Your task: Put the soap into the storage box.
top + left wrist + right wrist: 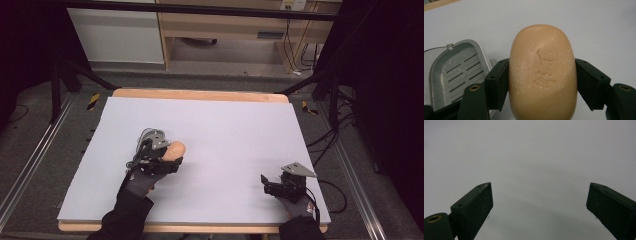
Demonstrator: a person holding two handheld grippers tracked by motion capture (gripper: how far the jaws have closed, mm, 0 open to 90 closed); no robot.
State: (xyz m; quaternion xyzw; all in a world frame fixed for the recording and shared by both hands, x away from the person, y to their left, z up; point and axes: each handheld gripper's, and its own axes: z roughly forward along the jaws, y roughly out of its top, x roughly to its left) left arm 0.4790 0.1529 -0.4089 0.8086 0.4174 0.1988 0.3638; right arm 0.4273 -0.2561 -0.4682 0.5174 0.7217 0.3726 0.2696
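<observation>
A tan oval bar of soap (542,72) with a stamped mark sits clamped between the two black jaws of my left gripper (541,83). From above, the soap (176,148) pokes out of that left gripper (167,160) just left of the table's middle. A grey soap dish (456,72) with a slotted floor lies to the left of the soap, and in the high view the dish (147,136) shows partly behind the gripper. My right gripper (539,205) stands open over bare mat, low at the right front (265,182).
A pale lilac mat (225,130) covers the wooden table (200,95). Past the far edge stand a wooden cabinet (235,25) and cables on the floor. Black frame legs flank both sides of the table.
</observation>
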